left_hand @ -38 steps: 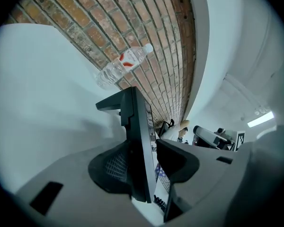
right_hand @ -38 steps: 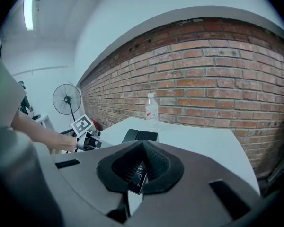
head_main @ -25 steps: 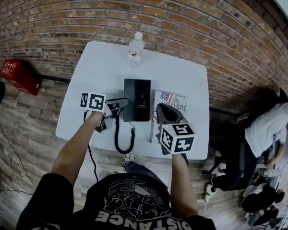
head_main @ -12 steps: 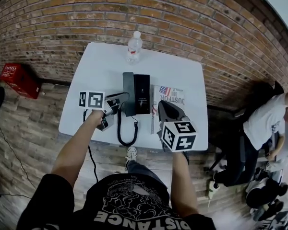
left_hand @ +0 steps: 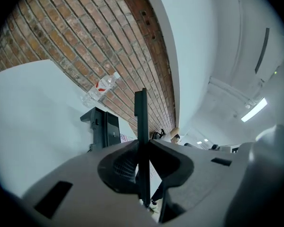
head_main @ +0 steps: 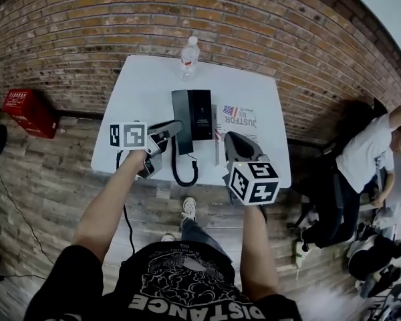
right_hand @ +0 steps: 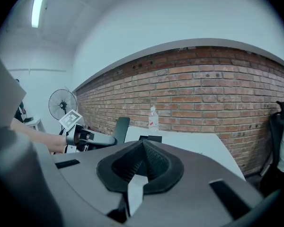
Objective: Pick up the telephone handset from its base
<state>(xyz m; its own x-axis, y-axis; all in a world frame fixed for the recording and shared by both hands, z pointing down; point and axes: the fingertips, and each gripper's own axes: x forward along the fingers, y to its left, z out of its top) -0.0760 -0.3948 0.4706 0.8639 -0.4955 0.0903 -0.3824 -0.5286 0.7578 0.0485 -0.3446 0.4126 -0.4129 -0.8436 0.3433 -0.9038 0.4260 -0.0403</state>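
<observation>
Brickwork (head_main: 267, 32) fills the far side of the scene, and in front of it stands a white rectangular table (head_main: 140, 92). The left gripper (head_main: 172, 127) is clenched on a slim black telephone handset (head_main: 180, 112). In the left gripper view its two grey jaws press against the handset's flat sides; the handset is seen edge-on there and sticks out well past the jaw tips. The handset is off its cradle, held in the air just left of the black box-shaped telephone base (head_main: 200, 114), which sits near the middle of the table. In the right gripper view the handset stands tilted above the tabletop. A black coiled cord (head_main: 184, 169) hangs from the handset's near end and loops down past the near table edge.

The right gripper (head_main: 235, 142) hovers to the right of the base, above a printed paper with a flag pattern (head_main: 239, 120). Its jaws meet tip to tip with nothing between them.

A clear plastic water bottle (head_main: 189, 57) stands upright at the far edge of the table. A red plastic crate (head_main: 28, 108) sits on the wooden floor well to the left. A person in a white shirt (head_main: 371, 162) is at the far right, apart from the table. A standing fan (right_hand: 62, 105) shows at the left in the right gripper view.
</observation>
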